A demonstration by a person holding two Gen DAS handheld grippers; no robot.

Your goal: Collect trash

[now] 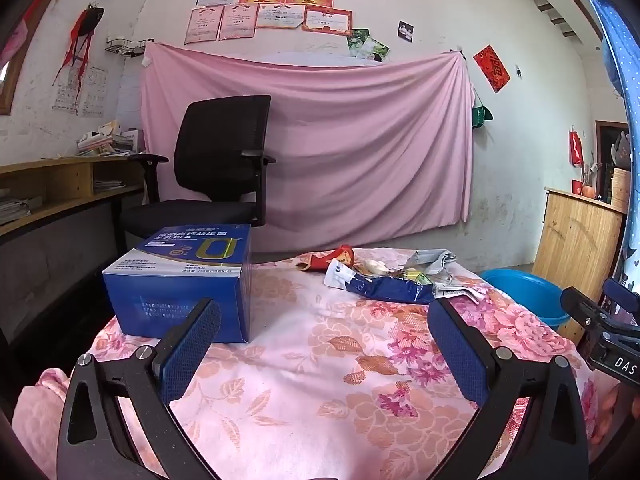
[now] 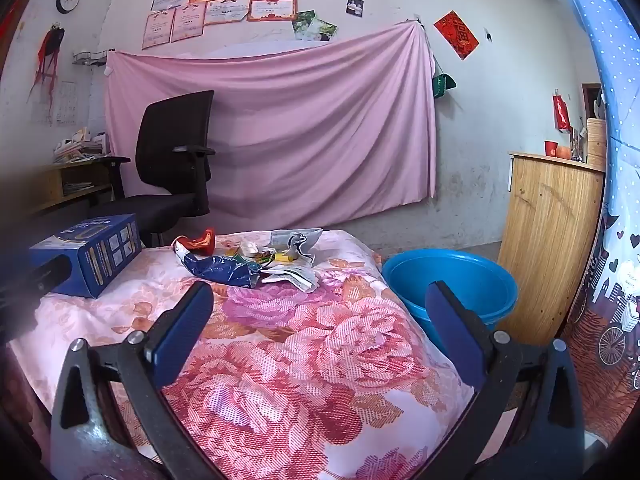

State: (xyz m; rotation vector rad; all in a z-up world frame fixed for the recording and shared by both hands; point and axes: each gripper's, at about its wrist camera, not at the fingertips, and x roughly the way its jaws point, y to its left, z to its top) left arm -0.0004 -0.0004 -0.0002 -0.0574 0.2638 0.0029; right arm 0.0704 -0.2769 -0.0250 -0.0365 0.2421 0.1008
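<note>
left gripper (image 1: 324, 316): jaws spread as wide as they go, nothing between the blue pads; it hangs over the near part of the flowered cloth, well short of the trash pile.
right gripper (image 2: 320, 304): likewise wide open and empty, over the near right part of the cloth, the trash pile ahead and a little to its left.
worktop (image 1: 304, 392): covered with a pink flowered cloth that looks soft and slack; a low pinch on the pile could catch the cloth along with a wrapper.
blue box (image 1: 180, 280): stands left of the trash pile, well apart from it, a stiff printed carton with clean edges; whether it counts as trash I cannot tell.
blue wrapper (image 1: 390, 288): the nearest edge of the trash pile, a crumpled glossy foil bag. Judged light, thin and slippery; best taken across a raised crease, not on a flat face.
white papers (image 2: 294, 276): on the pile's right side, creased and limp; likely to fold or tear, so grip where layers bunch.
small yellow and green scraps (image 2: 276, 257): in the pile's middle, too small to identify; probably need a fine, centred pinch.
red wrapper (image 2: 202, 242): at the pile's far left, curled upward, so its standing edge offers an easy hold.
grey crumpled sheet (image 2: 298, 240): at the pile's far right, puffed and light, compressible.
blue basin (image 2: 452, 276): on the floor to the right of the pile, beyond the worktop's edge, apparently empty; a likely drop place.
</note>
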